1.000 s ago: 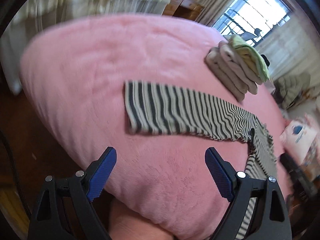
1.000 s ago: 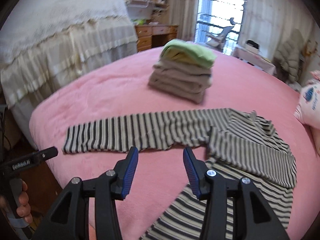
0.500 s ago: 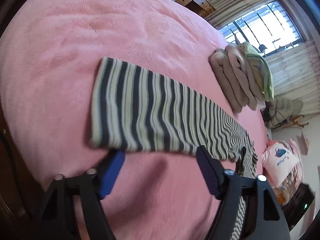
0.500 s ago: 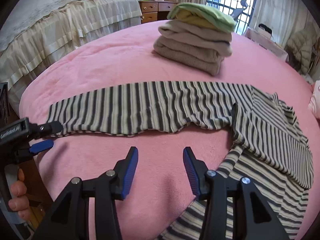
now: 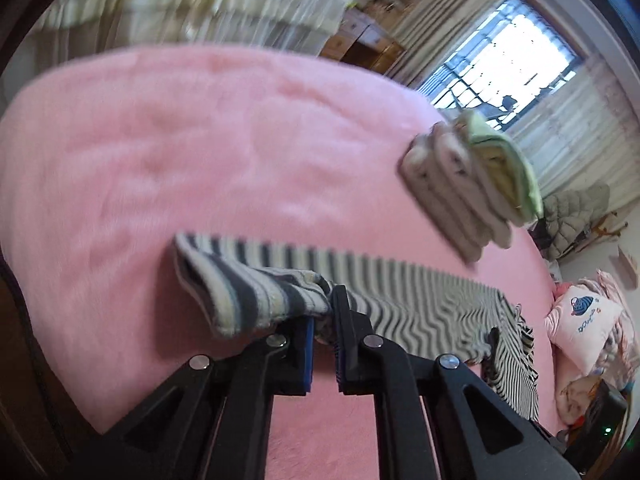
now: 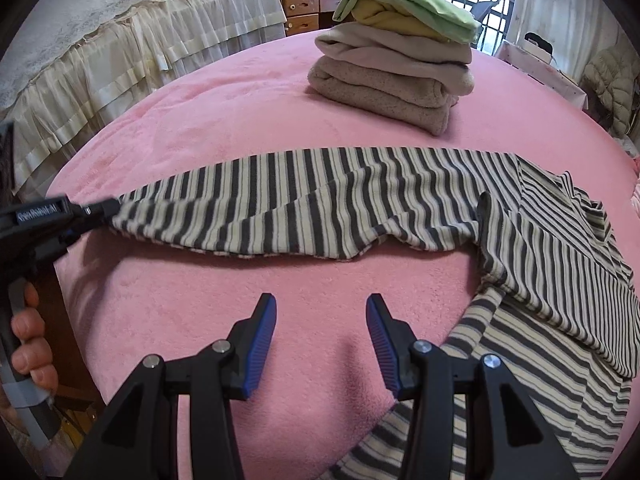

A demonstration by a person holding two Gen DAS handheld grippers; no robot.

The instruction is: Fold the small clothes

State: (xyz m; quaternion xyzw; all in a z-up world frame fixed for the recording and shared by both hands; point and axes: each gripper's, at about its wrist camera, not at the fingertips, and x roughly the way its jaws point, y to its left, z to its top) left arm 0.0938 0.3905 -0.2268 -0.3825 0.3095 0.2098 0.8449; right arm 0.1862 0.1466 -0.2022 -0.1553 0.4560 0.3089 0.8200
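While my left claw (image 5: 323,322) has just clenched on the cuff end of the striped sleeve (image 6: 304,196), lifting that end slightly off the pink bed cover (image 6: 248,120), my right claw (image 6: 321,322) hangs released above bare cover, grasping nothing. Beyond the sleeve sits a stack of folded clothes (image 6: 394,68). The striped garment's body (image 6: 560,248) lies crumpled at right.
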